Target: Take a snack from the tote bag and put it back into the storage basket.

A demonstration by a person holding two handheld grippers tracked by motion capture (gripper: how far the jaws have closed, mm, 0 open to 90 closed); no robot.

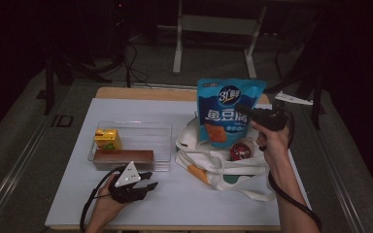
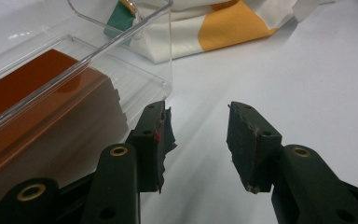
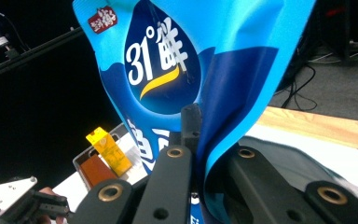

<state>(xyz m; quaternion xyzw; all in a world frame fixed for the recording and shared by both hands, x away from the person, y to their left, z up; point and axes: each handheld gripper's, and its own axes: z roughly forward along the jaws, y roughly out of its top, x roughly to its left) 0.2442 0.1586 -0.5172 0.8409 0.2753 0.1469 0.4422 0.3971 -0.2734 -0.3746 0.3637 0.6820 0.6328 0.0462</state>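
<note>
A blue snack bag (image 1: 227, 110) with white lettering is held upright above a white tote bag (image 1: 218, 162). My right gripper (image 1: 246, 112) is shut on the snack bag's right edge; in the right gripper view the blue snack bag (image 3: 186, 70) is pinched between the jaws of that gripper (image 3: 200, 135). A red round item (image 1: 240, 151) lies on the tote. My left gripper (image 1: 148, 179) rests on the white table near the front, open and holding nothing, just in front of a clear tray (image 1: 162, 145). In the left gripper view the open gripper (image 2: 198, 135) stands beside the tray's corner (image 2: 165, 86).
The clear tray holds a yellow carton (image 1: 108, 139) and a long brown box (image 1: 124, 157). The brown box (image 2: 32, 88) shows through the tray wall. A cable trails from each gripper. Metal table legs (image 1: 177, 43) and cables stand on the floor beyond the table.
</note>
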